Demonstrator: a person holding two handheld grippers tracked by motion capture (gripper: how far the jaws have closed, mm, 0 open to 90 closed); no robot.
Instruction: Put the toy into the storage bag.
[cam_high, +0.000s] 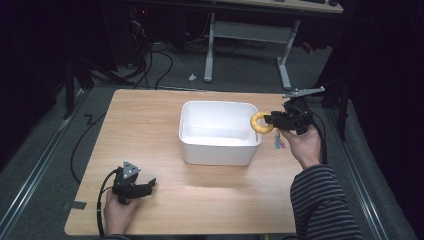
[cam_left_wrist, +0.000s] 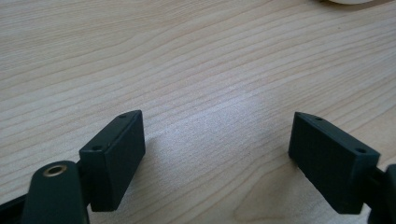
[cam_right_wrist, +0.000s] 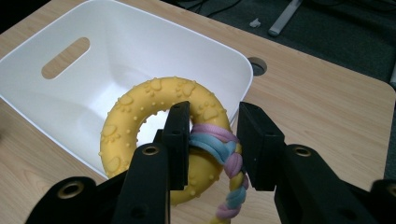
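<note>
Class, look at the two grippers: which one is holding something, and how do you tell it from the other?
The right gripper, at the white bin's rim: its jaws clamp a yellow ring toy with a braided rope. The left gripper rests open over bare table.

A lab or test room, dimly lit. A bare wooden table (cam_high: 200, 200) stands on grey carpet (cam_high: 235, 70), with metal floor rails (cam_high: 30, 185) running past its left and right edges. Loose black cables (cam_high: 150, 60) trail across the floor beyond the far edge, beside the white legs of a desk (cam_high: 285, 65).
</note>
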